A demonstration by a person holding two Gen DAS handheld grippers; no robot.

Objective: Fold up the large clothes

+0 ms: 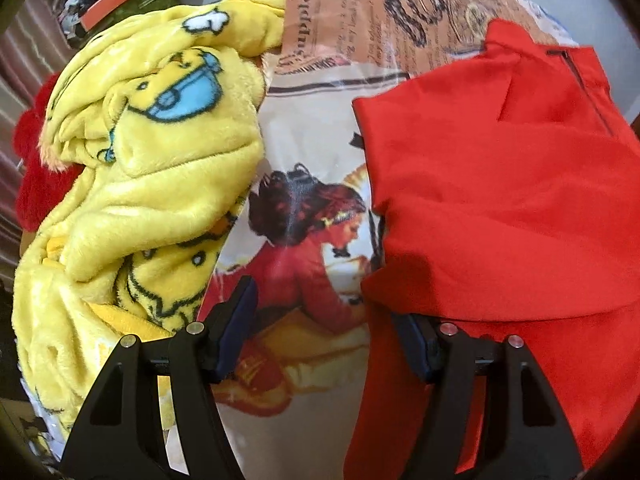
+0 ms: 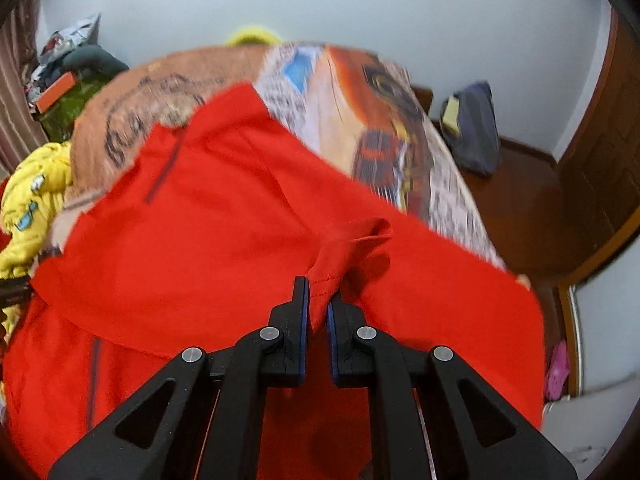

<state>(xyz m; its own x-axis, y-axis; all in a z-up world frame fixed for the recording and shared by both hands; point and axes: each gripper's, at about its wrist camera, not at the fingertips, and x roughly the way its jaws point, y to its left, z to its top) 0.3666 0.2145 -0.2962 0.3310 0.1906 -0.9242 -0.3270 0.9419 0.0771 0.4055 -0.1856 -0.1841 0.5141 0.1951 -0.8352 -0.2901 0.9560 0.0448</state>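
My right gripper [image 2: 318, 304] is clamped on a bunched, stitched hem of the red garment [image 2: 224, 240], just below centre of the right wrist frame. Fabric puckers into a small ridge right above the fingertips. The frame is motion-blurred toward the top and right.

My left gripper [image 1: 326, 312] is spread wide with nothing between the fingers. Its left pad sits over the printed bedsheet [image 1: 312, 152]; its right finger is at the garment's left edge and partly covered by the cloth, and I can't tell whether it touches.

The red garment lies across the bedsheet: it fills the right half of the left wrist frame and the centre and lower left of the right wrist frame. A top layer is folded over a lower one, and a dark zipper line [image 1: 588, 88] runs near its upper right corner in the left wrist view.

A yellow cartoon-print fleece [image 1: 152, 184] is heaped on the left side of the left wrist frame, apart from the garment with a strip of sheet between them. A red plush item [image 1: 38, 184] sits at far left behind the fleece.

A blue bag [image 2: 476, 128] sits at upper right of the right wrist frame, by the wall.
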